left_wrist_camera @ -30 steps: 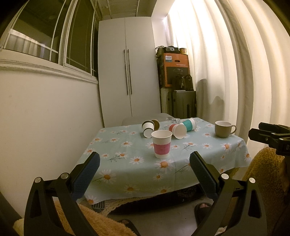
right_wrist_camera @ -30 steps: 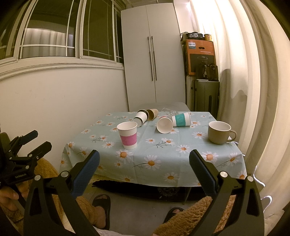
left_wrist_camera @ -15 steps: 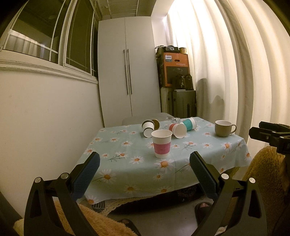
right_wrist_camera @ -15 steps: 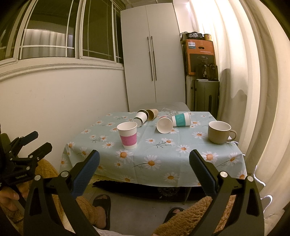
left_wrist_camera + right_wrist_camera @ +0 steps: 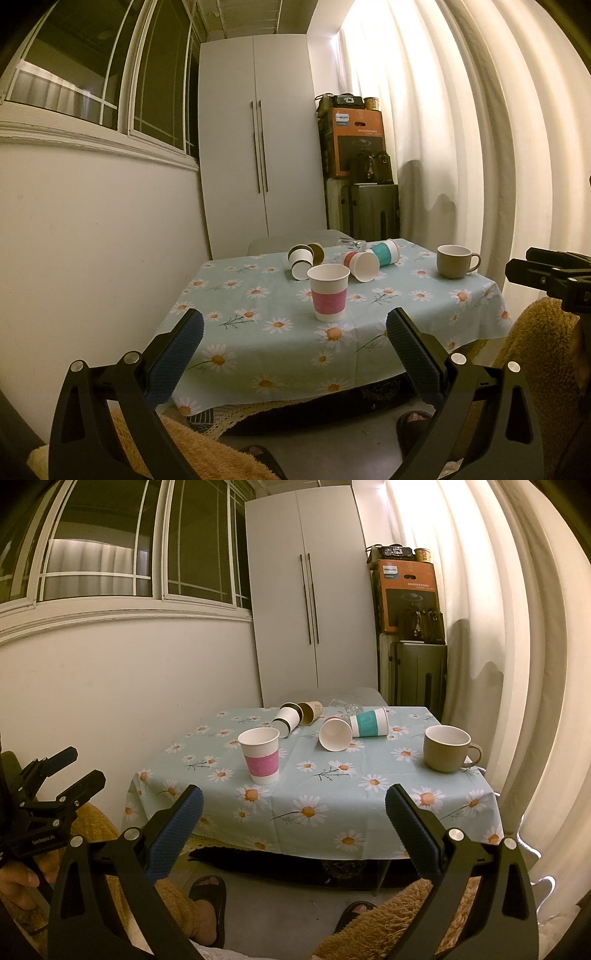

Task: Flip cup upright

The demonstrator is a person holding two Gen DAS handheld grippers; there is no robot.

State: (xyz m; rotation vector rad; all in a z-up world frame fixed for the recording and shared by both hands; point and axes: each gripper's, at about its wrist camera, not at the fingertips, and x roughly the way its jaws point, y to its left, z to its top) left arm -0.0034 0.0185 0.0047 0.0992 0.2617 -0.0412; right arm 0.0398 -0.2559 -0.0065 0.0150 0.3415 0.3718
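Note:
A pink-banded paper cup [image 5: 328,291] [image 5: 260,755] stands upright near the table's middle. Behind it several paper cups lie on their sides: a black-banded one [image 5: 300,261] [image 5: 285,720], a brown one [image 5: 317,252] [image 5: 311,712], a red-banded one [image 5: 362,266] [image 5: 335,734] and a teal-banded one [image 5: 385,252] [image 5: 369,722]. A clear glass [image 5: 341,705] lies at the far edge. My left gripper [image 5: 294,345] and right gripper [image 5: 294,821] are both open and empty, held back from the table's near edge.
A tan ceramic mug [image 5: 453,261] [image 5: 447,748] stands upright at the table's right. The table has a daisy-print cloth [image 5: 258,332] [image 5: 332,805]. A wall is at the left, a curtain at the right, a white cabinet [image 5: 314,598] behind.

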